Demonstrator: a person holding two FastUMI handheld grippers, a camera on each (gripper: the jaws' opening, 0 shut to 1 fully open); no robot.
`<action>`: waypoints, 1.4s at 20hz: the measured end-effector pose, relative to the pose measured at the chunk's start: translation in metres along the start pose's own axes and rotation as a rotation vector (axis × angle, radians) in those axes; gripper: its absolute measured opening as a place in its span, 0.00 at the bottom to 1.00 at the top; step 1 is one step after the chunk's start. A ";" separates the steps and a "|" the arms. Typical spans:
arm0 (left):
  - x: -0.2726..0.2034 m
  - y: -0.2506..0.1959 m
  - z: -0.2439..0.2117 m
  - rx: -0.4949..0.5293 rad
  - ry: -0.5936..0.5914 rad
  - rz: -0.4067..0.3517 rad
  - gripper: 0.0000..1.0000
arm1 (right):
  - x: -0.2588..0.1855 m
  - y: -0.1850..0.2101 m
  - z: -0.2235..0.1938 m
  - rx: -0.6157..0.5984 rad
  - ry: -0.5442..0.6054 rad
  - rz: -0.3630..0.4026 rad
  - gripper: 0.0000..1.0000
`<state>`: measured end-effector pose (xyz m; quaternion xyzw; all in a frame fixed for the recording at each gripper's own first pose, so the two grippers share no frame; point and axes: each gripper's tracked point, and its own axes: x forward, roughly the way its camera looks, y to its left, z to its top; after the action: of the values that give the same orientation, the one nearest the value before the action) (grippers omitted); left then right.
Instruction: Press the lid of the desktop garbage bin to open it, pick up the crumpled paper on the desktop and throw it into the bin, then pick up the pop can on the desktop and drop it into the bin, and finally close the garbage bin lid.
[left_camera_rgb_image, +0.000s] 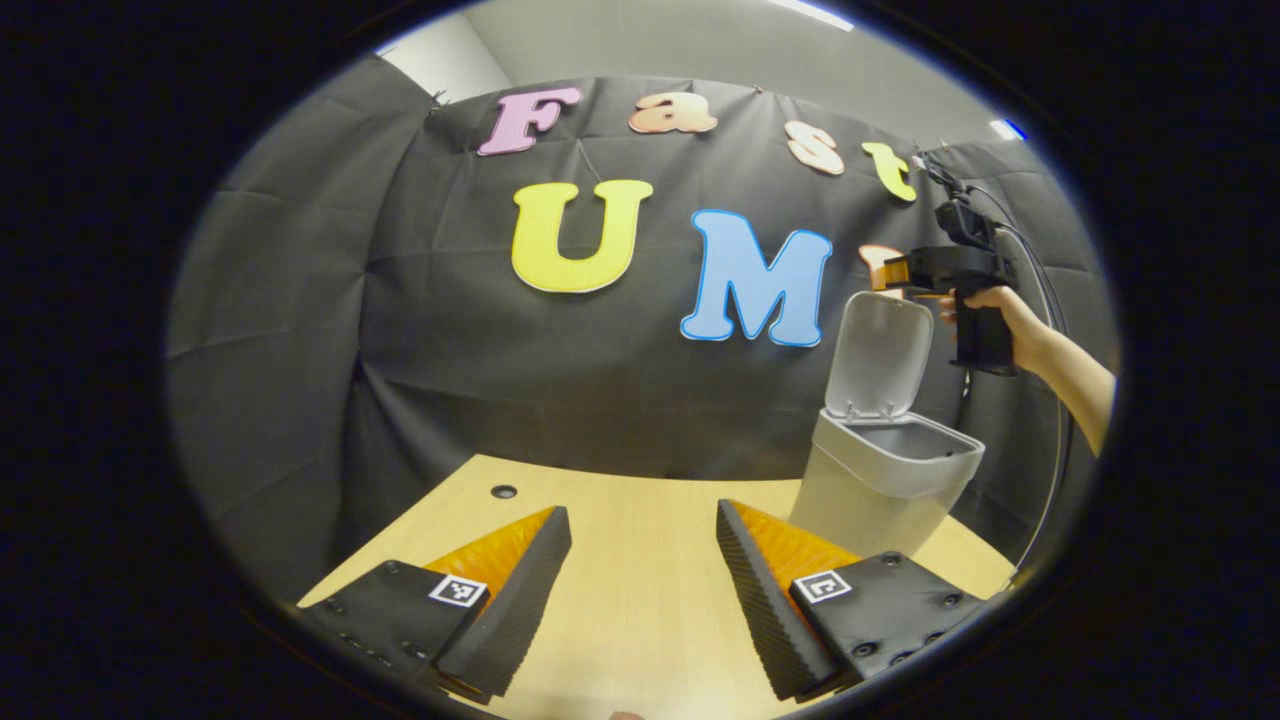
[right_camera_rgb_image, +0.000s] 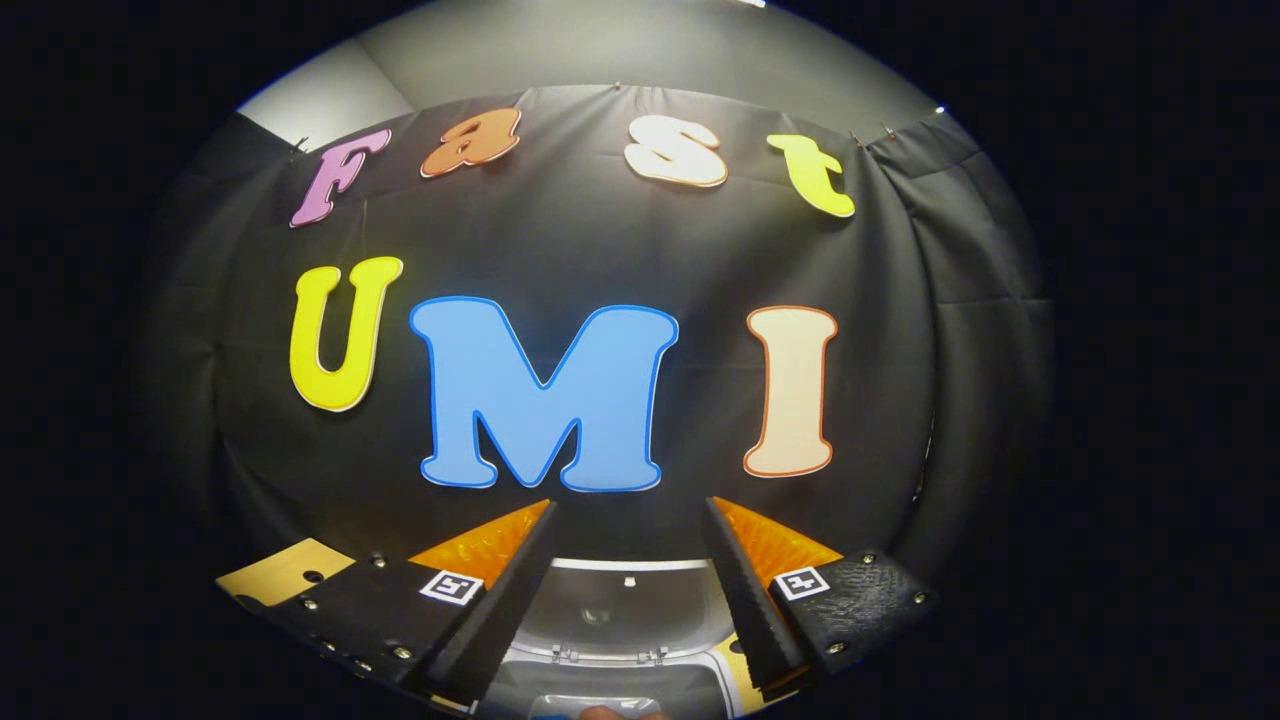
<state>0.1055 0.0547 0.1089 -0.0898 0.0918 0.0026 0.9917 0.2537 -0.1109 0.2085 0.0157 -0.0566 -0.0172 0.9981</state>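
The garbage bin (left_camera_rgb_image: 885, 480) is seen upright at the far right of the surface (left_camera_rgb_image: 640, 590), its lid (left_camera_rgb_image: 880, 352) raised. The right gripper (left_camera_rgb_image: 893, 272) is held above that lid, fingers spread wide and empty. The left gripper (left_camera_rgb_image: 643, 535) is held near, left of the bin, its fingers likewise wide and empty.

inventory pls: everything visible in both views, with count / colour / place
garbage bin: 1, grey, on the table's right part, open
bin lid: 1, grey, raised upright behind the bin's opening; its underside also shows low in the right gripper view
table: 1, light wood, below the left gripper; small dark hole near its far left edge
left gripper: 1, open, holds nothing, low over the table
right gripper: 1, open, holds nothing, above the bin by the lid's top; seen farther off in the left gripper view
hand: 1, holding the right gripper's handle, forearm running off to the right
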 end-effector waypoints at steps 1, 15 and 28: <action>0.000 0.001 -0.001 0.001 0.000 0.001 0.96 | 0.001 0.001 -0.001 0.007 0.005 0.005 0.90; 0.002 -0.014 -0.009 0.003 0.007 -0.037 0.96 | -0.037 0.001 -0.024 0.073 0.169 0.108 0.92; 0.003 -0.039 -0.019 0.036 0.017 -0.116 0.96 | -0.107 0.003 -0.135 0.084 0.414 0.103 0.98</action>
<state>0.1059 0.0130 0.0966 -0.0771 0.0949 -0.0573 0.9908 0.1629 -0.1003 0.0625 0.0577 0.1484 0.0400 0.9864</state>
